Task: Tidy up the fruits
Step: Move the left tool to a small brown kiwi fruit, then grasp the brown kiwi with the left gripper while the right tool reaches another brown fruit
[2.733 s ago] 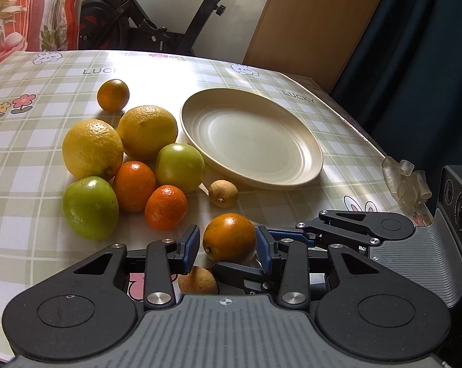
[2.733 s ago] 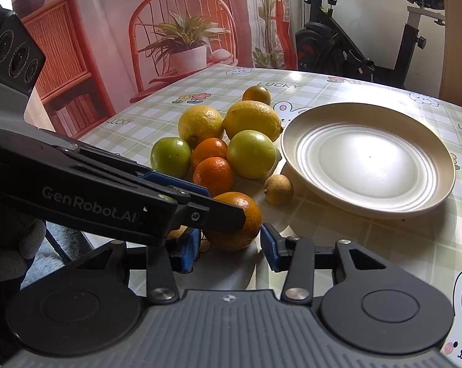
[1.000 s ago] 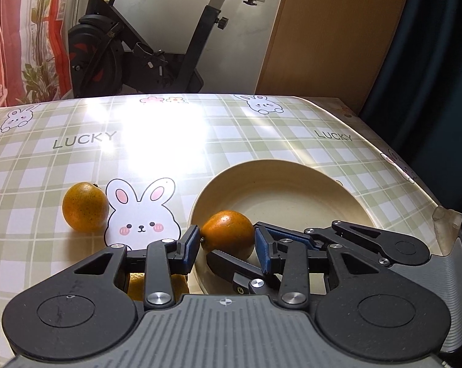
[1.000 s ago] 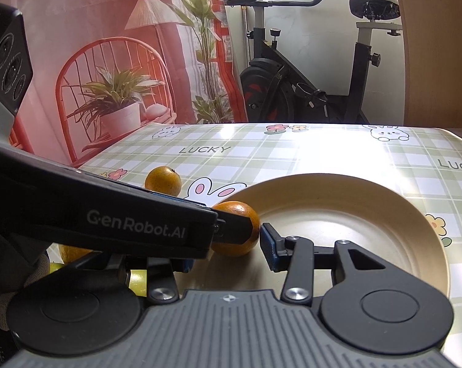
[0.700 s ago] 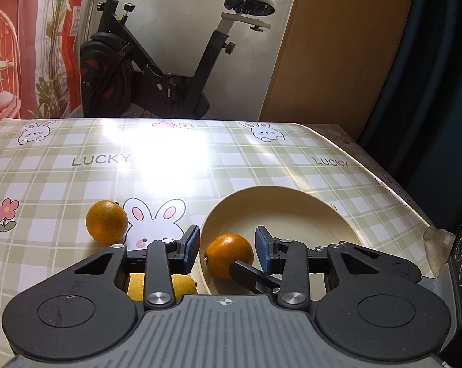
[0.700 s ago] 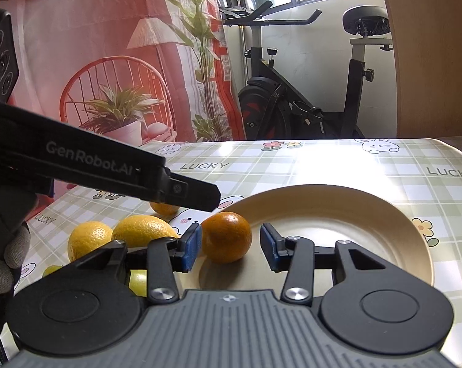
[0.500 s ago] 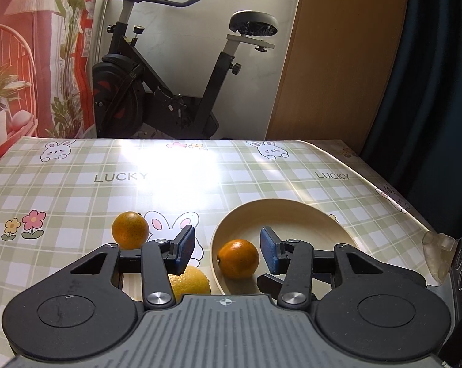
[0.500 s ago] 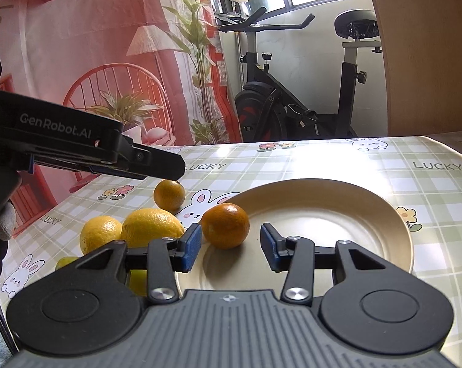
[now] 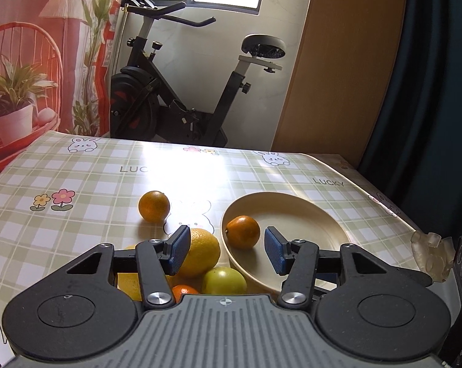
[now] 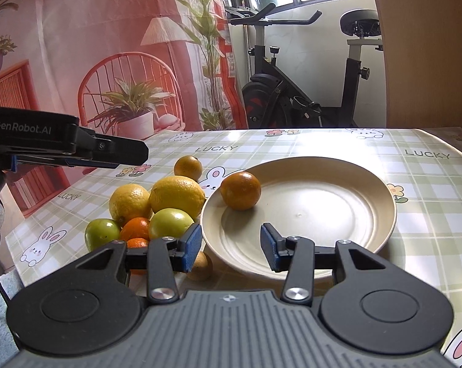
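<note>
Fruits wait beyond my left gripper (image 9: 226, 250) and right gripper (image 10: 229, 247), both spread wide and empty. One orange (image 10: 240, 190) sits in the plate (image 10: 369, 230); the others cluster just left of it. They look firm, round, prone to rolling, so I'd pinch across the widest part. My fingers hide the nearest pieces.

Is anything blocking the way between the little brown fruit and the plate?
No, nothing visible does. The small brown fruit lies right beside the near rim of the plate, under the right tool, which is open. The only thing on the plate is one orange, at its far left side.
</note>
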{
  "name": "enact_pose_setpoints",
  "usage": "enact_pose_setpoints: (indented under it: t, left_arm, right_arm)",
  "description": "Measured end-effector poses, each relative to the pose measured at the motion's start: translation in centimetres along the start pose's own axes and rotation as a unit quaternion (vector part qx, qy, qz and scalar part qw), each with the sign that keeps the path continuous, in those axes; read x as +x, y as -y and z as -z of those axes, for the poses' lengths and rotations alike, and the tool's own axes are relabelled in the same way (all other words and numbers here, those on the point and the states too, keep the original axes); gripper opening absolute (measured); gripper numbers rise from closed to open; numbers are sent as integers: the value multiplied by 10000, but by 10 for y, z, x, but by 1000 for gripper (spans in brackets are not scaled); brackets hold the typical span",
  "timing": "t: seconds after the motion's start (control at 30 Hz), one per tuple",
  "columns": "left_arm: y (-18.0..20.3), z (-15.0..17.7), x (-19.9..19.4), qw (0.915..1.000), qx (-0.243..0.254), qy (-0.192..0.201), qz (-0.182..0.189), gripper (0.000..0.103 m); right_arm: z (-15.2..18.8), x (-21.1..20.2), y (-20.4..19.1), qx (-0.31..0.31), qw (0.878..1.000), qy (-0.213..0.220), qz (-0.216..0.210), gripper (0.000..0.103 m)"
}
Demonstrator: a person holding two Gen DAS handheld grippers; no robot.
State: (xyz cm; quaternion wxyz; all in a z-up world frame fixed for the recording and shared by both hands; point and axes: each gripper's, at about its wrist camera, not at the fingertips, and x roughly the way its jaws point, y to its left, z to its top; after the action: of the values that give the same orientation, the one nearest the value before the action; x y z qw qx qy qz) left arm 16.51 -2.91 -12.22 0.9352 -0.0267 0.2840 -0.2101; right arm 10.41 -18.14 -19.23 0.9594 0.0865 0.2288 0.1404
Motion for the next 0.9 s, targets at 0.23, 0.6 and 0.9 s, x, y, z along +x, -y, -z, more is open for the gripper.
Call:
enact_pose_setpoints:
  t: [0.23,0.6,0.9]
  left_arm:
    - [0,30,-20,9996,215,-131,-92,55]
    - [-8,60,-21,9969,81,-719,302,46]
    - [-5,73,-14,9925,142,-1118,464,46]
  right_arm:
    - [11,-4,-7,-319,9995,27,-12,46]
    - [20,-2,-19,-726,9968,31,-330,45]
    - [25,3,-18,-725,9959,-109,-521,44]
